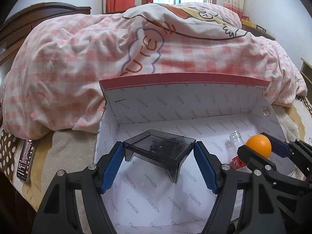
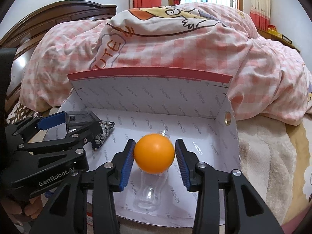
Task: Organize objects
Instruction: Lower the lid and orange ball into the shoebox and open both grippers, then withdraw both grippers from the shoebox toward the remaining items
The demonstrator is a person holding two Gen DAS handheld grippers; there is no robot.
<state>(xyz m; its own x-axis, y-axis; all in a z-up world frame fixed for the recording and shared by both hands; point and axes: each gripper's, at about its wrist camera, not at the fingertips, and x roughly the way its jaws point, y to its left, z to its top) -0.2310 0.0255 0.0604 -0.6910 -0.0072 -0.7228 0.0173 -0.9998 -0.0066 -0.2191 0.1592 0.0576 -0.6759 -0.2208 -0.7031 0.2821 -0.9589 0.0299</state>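
Hovering over the open cardboard box (image 2: 148, 97), the right gripper (image 2: 155, 157) has the orange ball (image 2: 154, 153) between its blue pads; the left pad seems to brush the ball while a slim gap shows at the right one, so the jaws stand released around it, not clenched. The ball hangs directly above the clear plastic bottle (image 2: 149, 195), which lies on the box floor with its long axis running from the near wall toward the far wall. Dropped here, the ball would likely strike the bottle and roll. Over the box's left half, the left gripper (image 1: 159, 157) clamps a smoky grey plastic tray (image 1: 159, 149) by its two ends, above bare floor. A patterned pouch (image 2: 102, 134) lies on the box floor beneath it.
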